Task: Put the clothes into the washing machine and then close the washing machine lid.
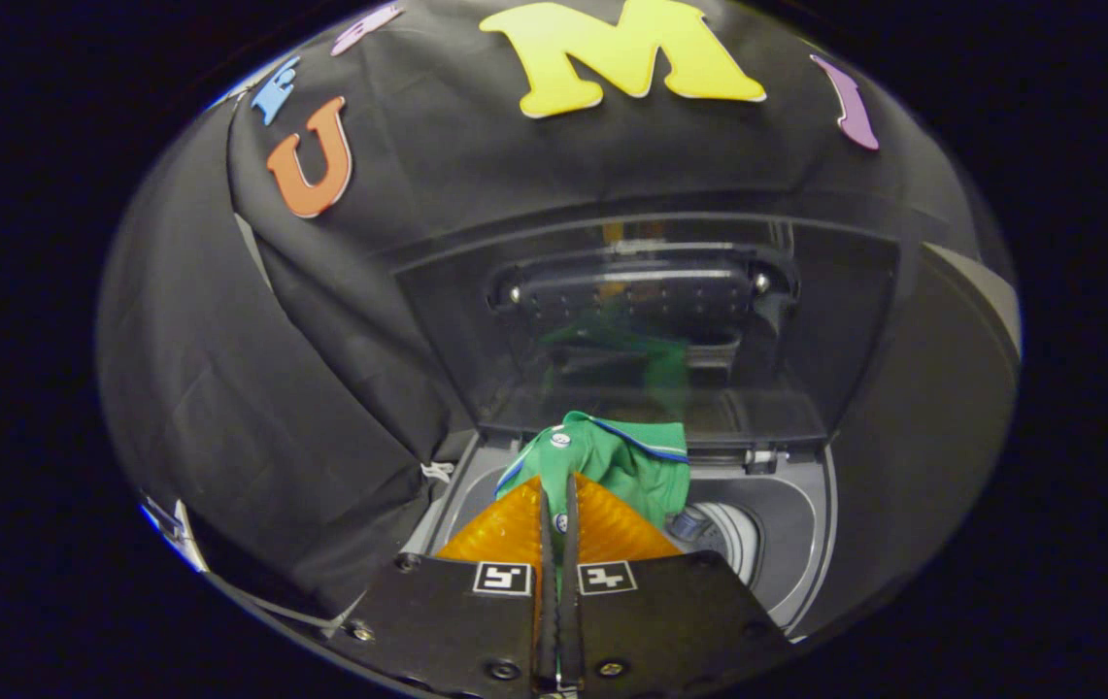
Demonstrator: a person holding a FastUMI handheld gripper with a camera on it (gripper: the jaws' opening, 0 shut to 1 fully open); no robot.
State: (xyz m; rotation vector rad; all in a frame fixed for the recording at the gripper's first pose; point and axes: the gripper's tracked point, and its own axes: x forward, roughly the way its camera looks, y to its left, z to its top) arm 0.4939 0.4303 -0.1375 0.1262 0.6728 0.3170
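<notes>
Here we see the claw (558, 505) pinching a soft green shirt (626, 461) bunched just ahead, above the washer's (787, 544) round grey tub, glossy lid (651, 320) upright.

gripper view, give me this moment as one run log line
tool: shut on green garment | garment: held over open washing machine tub | lid: up, not yet closed | stage: loading clothes
</notes>
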